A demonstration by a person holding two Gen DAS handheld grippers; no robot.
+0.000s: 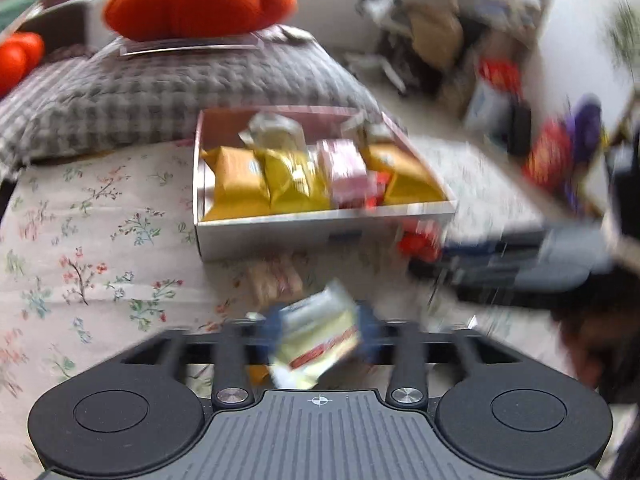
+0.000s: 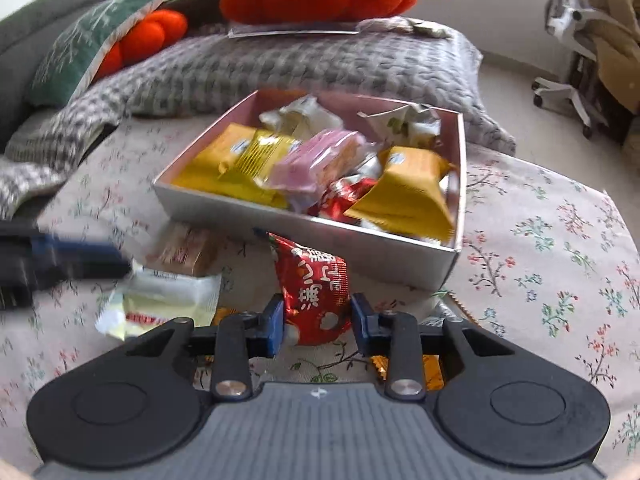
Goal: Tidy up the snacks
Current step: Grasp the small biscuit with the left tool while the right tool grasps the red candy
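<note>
Mid-sort on the floral bedspread (image 2: 540, 220): right claw (image 2: 316, 322) pinching red snack packet (image 2: 316, 280) just before the half-filled box (image 2: 400, 256). Left claw (image 1: 316, 340) parted around pale yellow packet (image 1: 316, 340), grip unclear. Next: lift red packet over the box rim, then release.

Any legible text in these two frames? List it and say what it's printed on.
"満", upside down, in white characters on the red packet; the other characters there can't be made out with confidence.
Pale yellow packet: red band of print, too blurred to read.
Yellow packets in the box: small round logo, unreadable.
Pink packet: no text resolves.
Left wrist view: all print motion-blurred.
</note>
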